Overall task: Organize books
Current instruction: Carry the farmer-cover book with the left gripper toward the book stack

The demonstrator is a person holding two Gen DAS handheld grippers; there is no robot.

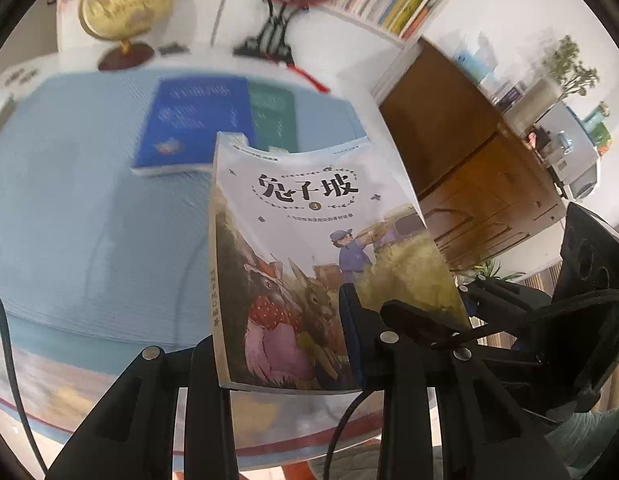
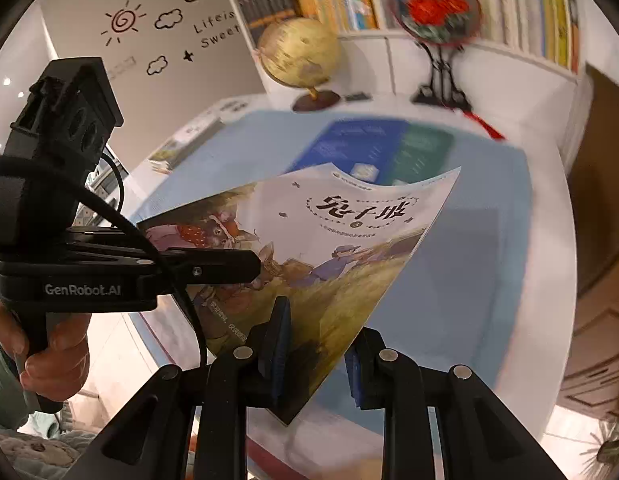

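A paperback with rabbits on its white cover [image 1: 309, 240] hangs tilted above the light blue mat [image 1: 89, 200]. My left gripper [image 1: 277, 320] is shut on its lower edge near the spine, with the blue pad [image 1: 351, 332] on the cover and the other finger behind. My right gripper [image 2: 323, 328] is shut on the book's [image 2: 349, 240] lower right corner, one pad [image 2: 279, 344] on the cover. Each gripper shows in the other's view: the right gripper [image 1: 425, 328] and the left gripper [image 2: 229, 268]. A blue book [image 1: 193, 124] and a green book [image 1: 273, 116] lie flat on the mat behind.
A globe [image 2: 297, 56] and a red-flowered fan on a black stand [image 2: 437, 8] stand at the white table's far edge. Behind them are shelves full of books [image 2: 521, 12]. Thin booklets [image 2: 189, 140] lie at the left. A brown door [image 1: 469, 160] is at the right. A hand [image 2: 49, 352] holds the left gripper.
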